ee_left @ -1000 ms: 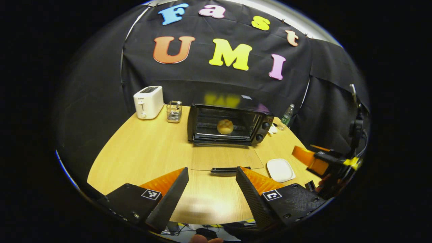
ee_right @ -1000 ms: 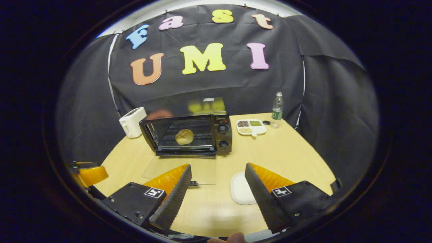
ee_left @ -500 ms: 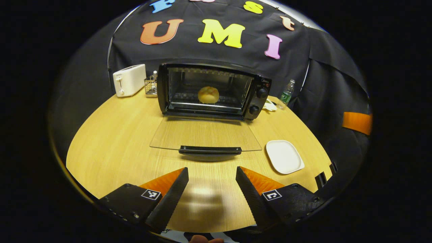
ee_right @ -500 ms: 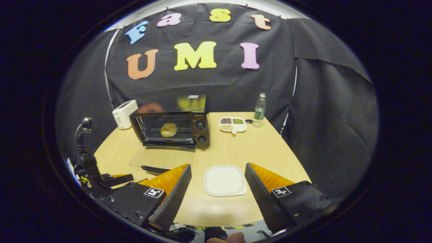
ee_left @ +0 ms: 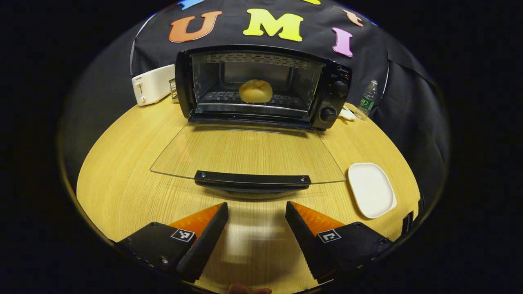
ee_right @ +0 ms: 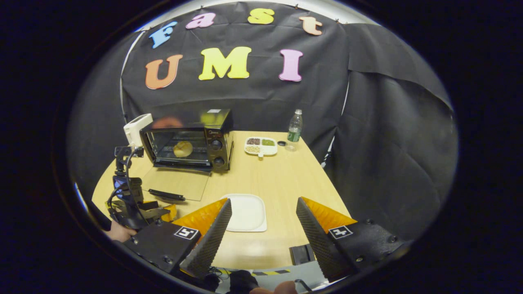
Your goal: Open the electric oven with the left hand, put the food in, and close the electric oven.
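Left gripper view: my left gripper point(ee_left: 256, 222) sits low at 6 o'clock, fingers apart, nothing between them, just short of the door handle point(ee_left: 252, 180). Electric oven point(ee_left: 261, 85) at 12 o'clock, glass door point(ee_left: 245, 153) dropped flat over the surface point(ee_left: 122, 163), handle edge toward me. Bread roll point(ee_left: 255, 90) sits on the rack inside the oven cavity, centered. Two knobs point(ee_left: 339, 87) on the oven's right panel. White plate point(ee_left: 371, 190) at 3 o'clock, bare, beside the door's right corner, not touching it. White toaster point(ee_left: 152, 84) at 10 o'clock next to the oven. Water bottle point(ee_left: 367, 100) at 2 o'clock behind the oven's right side.

Right gripper view: my right gripper point(ee_right: 263, 230) at 6 o'clock, fingers apart, holding nothing, hovering over the near edge of the surface. Plate point(ee_right: 247, 212) just ahead of the left finger. Oven point(ee_right: 188, 139) at 10 o'clock, door point(ee_right: 175, 183) down, roll point(ee_right: 182, 149) inside. The left gripper point(ee_right: 135, 204) shows at 8 o'clock near the door handle, a hand point(ee_right: 118, 232) under it. Divided snack tray point(ee_right: 260, 145) and bottle point(ee_right: 295, 125) at 12 o'clock.
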`<action>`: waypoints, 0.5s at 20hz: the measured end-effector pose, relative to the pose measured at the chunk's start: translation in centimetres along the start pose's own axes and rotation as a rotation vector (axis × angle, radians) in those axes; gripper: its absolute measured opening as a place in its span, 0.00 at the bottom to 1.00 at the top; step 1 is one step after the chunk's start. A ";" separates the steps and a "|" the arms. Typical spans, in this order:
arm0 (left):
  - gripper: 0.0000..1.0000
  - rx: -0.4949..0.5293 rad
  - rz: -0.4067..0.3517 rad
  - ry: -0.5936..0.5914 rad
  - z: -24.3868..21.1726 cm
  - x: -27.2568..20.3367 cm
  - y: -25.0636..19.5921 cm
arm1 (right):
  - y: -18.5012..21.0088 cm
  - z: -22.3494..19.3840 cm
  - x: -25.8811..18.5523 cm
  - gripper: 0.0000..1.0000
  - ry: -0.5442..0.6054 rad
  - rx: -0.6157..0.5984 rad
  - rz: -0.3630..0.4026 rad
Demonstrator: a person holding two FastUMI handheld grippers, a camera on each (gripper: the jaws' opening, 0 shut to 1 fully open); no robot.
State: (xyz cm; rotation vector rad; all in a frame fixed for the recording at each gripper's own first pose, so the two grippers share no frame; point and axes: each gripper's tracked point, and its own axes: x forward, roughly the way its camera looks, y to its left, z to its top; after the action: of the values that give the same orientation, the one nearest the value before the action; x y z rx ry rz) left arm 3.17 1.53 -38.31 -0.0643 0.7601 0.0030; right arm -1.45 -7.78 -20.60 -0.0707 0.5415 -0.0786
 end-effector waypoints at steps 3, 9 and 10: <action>0.93 0.018 0.013 0.003 0.2 0.8 0.6 | 0.1 0.3 0.1 0.98 -0.017 -0.021 -0.003; 0.93 0.040 -0.005 -0.002 1.2 0.5 0.5 | 1.3 0.9 0.4 0.98 -0.028 -0.018 0.016; 0.93 0.033 -0.011 -0.005 1.6 0.1 0.3 | 1.6 1.2 0.3 0.98 -0.032 -0.012 0.019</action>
State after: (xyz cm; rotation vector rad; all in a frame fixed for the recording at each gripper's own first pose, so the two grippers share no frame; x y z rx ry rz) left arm 4.31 1.96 -37.19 -0.0368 0.7548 -0.0204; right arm -0.48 -6.19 -19.89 -0.0787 0.5107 -0.0552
